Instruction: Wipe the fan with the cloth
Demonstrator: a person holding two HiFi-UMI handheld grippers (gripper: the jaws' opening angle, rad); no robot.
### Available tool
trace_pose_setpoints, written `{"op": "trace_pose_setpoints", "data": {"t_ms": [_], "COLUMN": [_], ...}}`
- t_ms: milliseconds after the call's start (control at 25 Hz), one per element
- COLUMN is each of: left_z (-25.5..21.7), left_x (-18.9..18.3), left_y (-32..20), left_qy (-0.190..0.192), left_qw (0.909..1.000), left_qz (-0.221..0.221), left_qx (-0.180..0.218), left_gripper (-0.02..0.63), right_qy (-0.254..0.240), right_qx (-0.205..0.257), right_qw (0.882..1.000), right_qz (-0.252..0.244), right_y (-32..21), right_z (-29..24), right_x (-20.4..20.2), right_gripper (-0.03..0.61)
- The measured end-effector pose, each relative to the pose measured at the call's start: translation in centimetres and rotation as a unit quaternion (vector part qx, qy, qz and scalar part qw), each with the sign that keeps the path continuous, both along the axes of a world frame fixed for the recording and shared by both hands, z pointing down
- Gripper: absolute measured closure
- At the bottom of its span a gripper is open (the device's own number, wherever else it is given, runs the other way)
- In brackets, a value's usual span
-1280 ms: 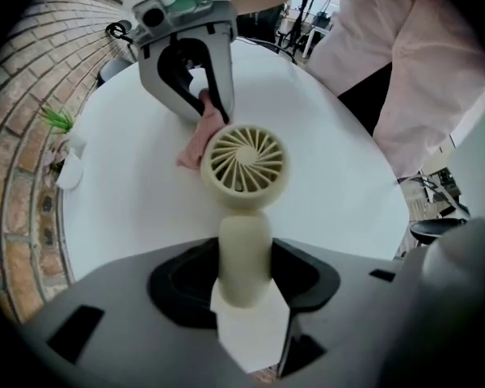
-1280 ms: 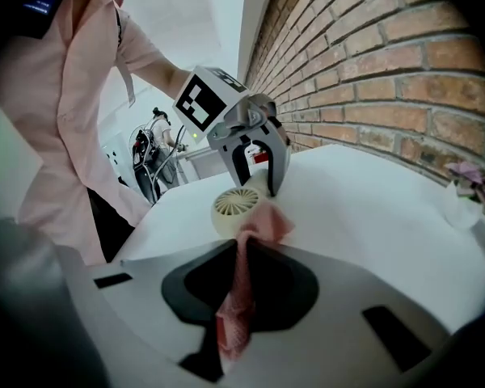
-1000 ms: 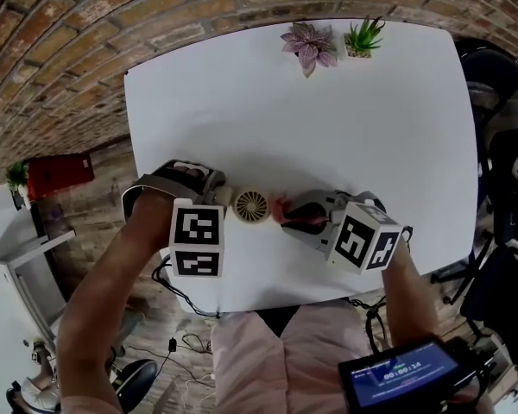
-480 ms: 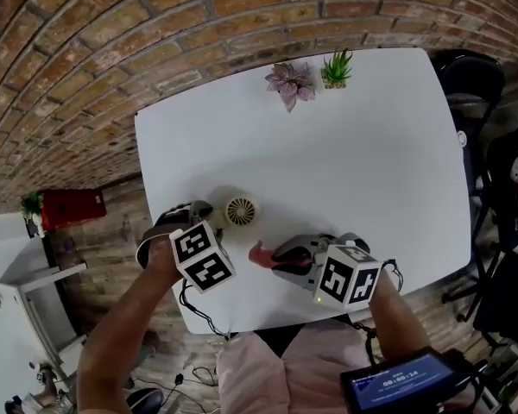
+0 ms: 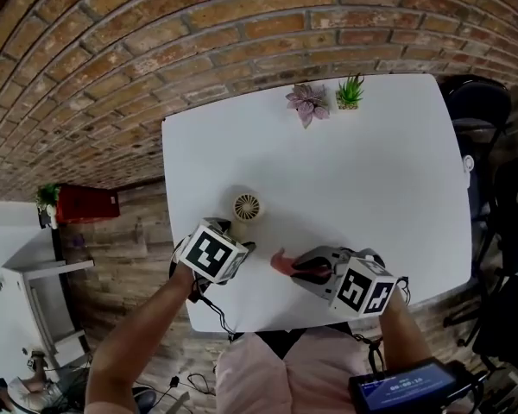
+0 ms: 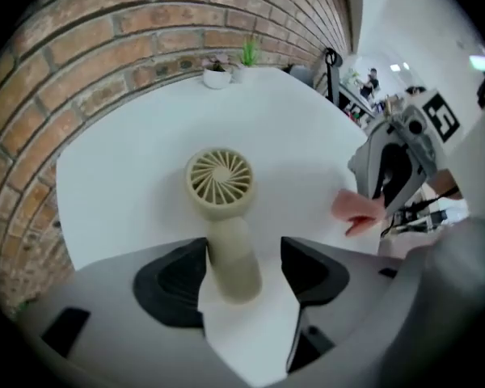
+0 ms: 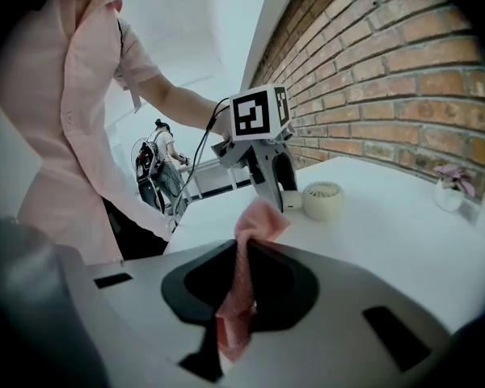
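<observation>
The small beige plastic handheld fan (image 6: 220, 180) lay on the white surface (image 5: 371, 162), its handle between the jaws of the left gripper (image 6: 242, 267), which had just been opening and stood released around it. Nearby, the right gripper (image 7: 241, 285) clenched the pink cloth (image 7: 259, 217)

Pointed left gripper (image 6: 243, 250) steeply down, jaws just opening wider and standing apart around the fan handle (image 6: 231, 265), not pressing it. Aimed right gripper (image 7: 241, 275) slightly down, jaws closed on the cloth (image 7: 257, 221).
</observation>
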State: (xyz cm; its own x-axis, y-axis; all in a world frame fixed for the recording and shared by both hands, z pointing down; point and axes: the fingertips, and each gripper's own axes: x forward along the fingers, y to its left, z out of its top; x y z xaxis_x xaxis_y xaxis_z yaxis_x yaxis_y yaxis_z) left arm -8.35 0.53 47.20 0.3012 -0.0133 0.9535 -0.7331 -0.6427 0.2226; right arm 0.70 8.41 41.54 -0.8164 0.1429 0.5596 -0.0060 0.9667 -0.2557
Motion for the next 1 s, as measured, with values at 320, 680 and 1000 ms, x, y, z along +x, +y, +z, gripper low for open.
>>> {"op": "trace_pose_setpoints", "data": {"t_ms": [320,680,1000], "left_z": [-1.9,-1.3,-4.4], "left_x": [4.9,7.6,3.8], "left_y": [3.6,4.8,7.3], "left_qy": [0.178,0.183,0.121], "left_qw": [0.9699,0.9755,0.9924], "left_qz": [-0.137,-0.095,0.021], "left_qx": [-0.094,-0.076,-0.012], "left_gripper": [0.301,0.294,0.276], "right_qy": [0.005,0.016,0.01], "right_qx": [0.008,0.012,0.022], "right_qw": [0.999,0.999,0.998], "right_qz": [0.032,0.046,0.052], "right_y": [-0.4,-0.7,-1.3], "right_z": [-0.3,0.0,-0.6], "right_x": [2.4,4.2,2.1], "right_gripper": [0.54,0.54,0.538]}}
